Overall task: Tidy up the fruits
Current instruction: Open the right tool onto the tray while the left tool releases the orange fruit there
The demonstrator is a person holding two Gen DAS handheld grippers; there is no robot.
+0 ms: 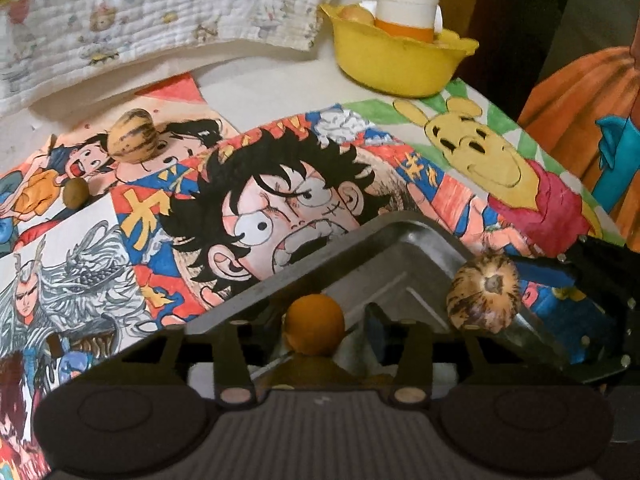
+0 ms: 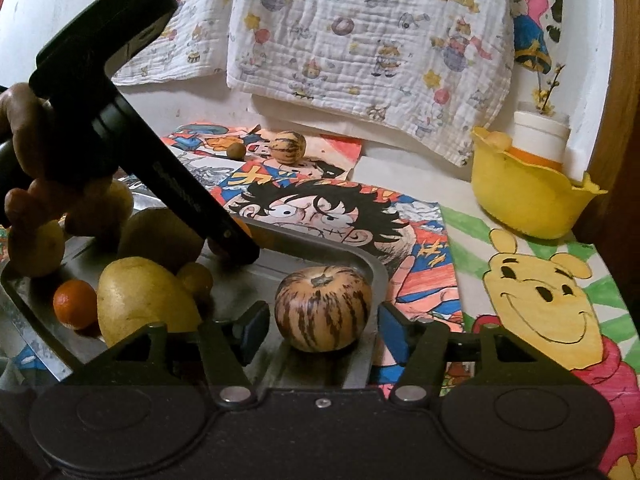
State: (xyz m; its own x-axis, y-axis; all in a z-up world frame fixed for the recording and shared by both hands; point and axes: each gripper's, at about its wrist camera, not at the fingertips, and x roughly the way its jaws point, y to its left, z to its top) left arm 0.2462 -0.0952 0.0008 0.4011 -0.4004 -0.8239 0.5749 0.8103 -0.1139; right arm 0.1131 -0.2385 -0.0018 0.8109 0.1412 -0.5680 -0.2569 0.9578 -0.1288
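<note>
A metal tray [image 2: 372, 268] holds several fruits: a striped melon [image 2: 323, 307], a yellow pear-like fruit [image 2: 140, 300] and a small orange [image 2: 74, 308]. My right gripper [image 2: 322, 330] is open, with the striped melon between its blue pads, apart from both. My left gripper [image 1: 316, 330] has a small orange [image 1: 314, 324] between its fingers over the tray [image 1: 400, 236]; the grip is partly hidden. The striped melon [image 1: 484, 292] shows at its right with the right gripper's blue pad beside it. A second striped melon [image 1: 134, 136] and a small brown fruit [image 1: 76, 193] lie on the far table.
A yellow bowl [image 1: 400, 62] with a fruit and a white-and-orange jar stands at the back right. Cartoon drawings [image 1: 288, 200] cover the table. A patterned cloth [image 2: 360, 40] hangs on the back wall. The left gripper's body [image 2: 140, 132] reaches over the tray.
</note>
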